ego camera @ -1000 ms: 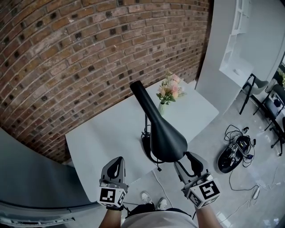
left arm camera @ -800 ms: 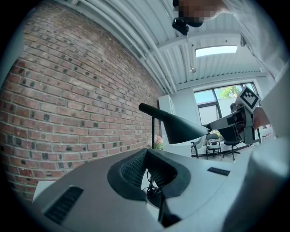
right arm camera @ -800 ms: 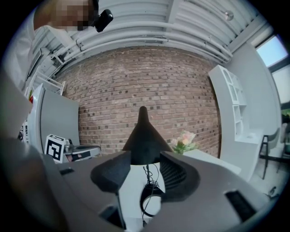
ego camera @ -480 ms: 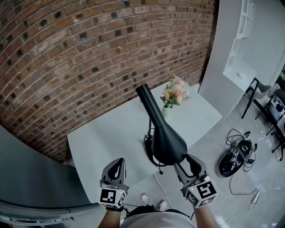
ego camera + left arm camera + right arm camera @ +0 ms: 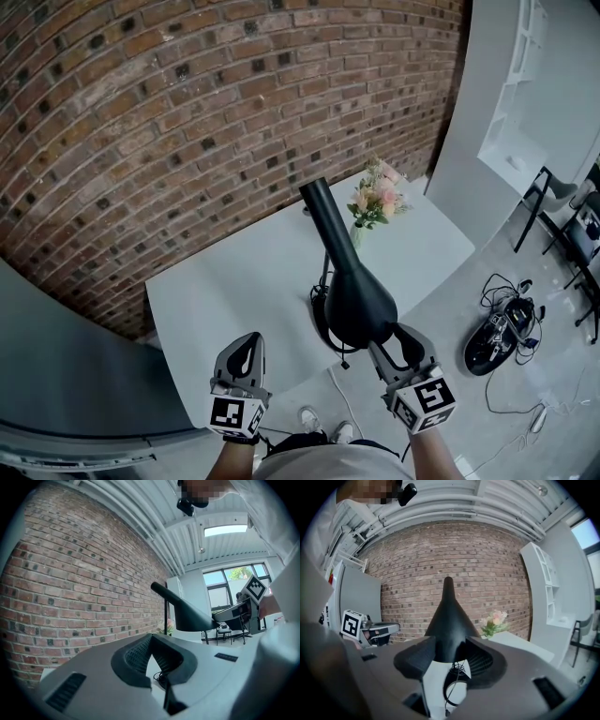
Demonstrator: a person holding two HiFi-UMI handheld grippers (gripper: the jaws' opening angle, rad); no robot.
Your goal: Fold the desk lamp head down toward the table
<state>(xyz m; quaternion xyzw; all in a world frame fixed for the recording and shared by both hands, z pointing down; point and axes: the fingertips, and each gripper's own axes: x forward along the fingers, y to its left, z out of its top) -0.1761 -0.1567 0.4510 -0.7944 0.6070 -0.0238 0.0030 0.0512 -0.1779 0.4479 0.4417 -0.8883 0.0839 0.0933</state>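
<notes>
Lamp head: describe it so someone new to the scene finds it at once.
Start at the brick wall and the white table against it. Near the table's front edge, just ahead of the right tongs, hangs the lamp head. It is a glossy black funnel, unlike the pale flowers behind.

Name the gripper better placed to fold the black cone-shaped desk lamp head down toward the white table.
Probably right. The right gripper has its jaws open at the wide rim of the black cone-shaped lamp head; the left gripper is shut, off to the side, clear of it.
</notes>
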